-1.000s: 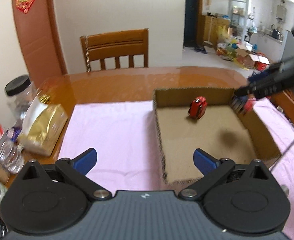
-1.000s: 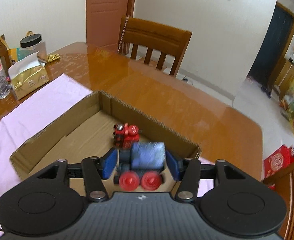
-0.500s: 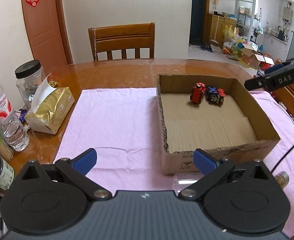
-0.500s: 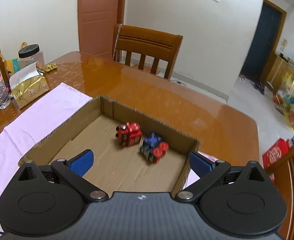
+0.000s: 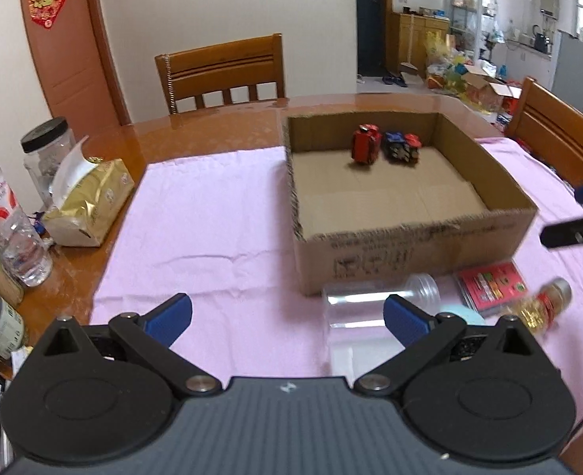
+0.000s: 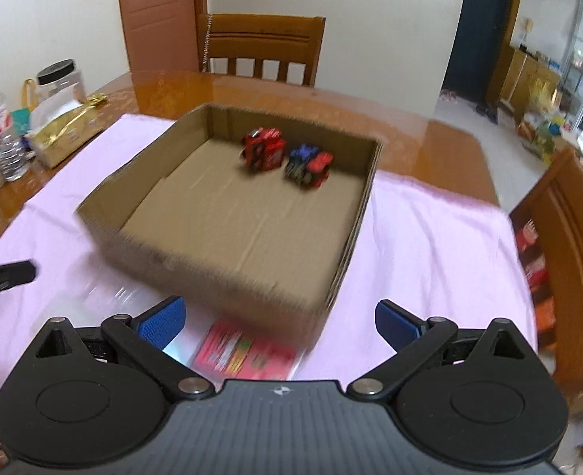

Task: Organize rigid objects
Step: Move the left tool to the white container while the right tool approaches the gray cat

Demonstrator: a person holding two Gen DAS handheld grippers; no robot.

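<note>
An open cardboard box (image 5: 410,253) (image 6: 228,269) stands on the pink cloth. A red toy car (image 5: 365,145) (image 6: 263,150) and a blue toy train with red wheels (image 5: 402,146) (image 6: 309,164) sit side by side at its far wall. In front of the box lie a clear plastic cup (image 5: 370,301) on its side, a red card pack (image 5: 491,283) (image 6: 244,352) and a small gold-filled jar (image 5: 544,304). My left gripper (image 5: 287,316) is open and empty, near the cup. My right gripper (image 6: 279,320) is open and empty above the card pack.
A gold tissue pack (image 5: 89,206), a black-lidded jar (image 5: 46,158) and a water bottle (image 5: 10,229) stand at the table's left edge. Wooden chairs stand behind (image 5: 224,71) and to the right (image 5: 556,138). The right gripper's tip shows at the left wrist view's right edge (image 5: 576,229).
My right gripper let go of the blue train in the box, opened and pulled back toward the near side. My left gripper also drew back, bringing the cup, cards and jar into view.
</note>
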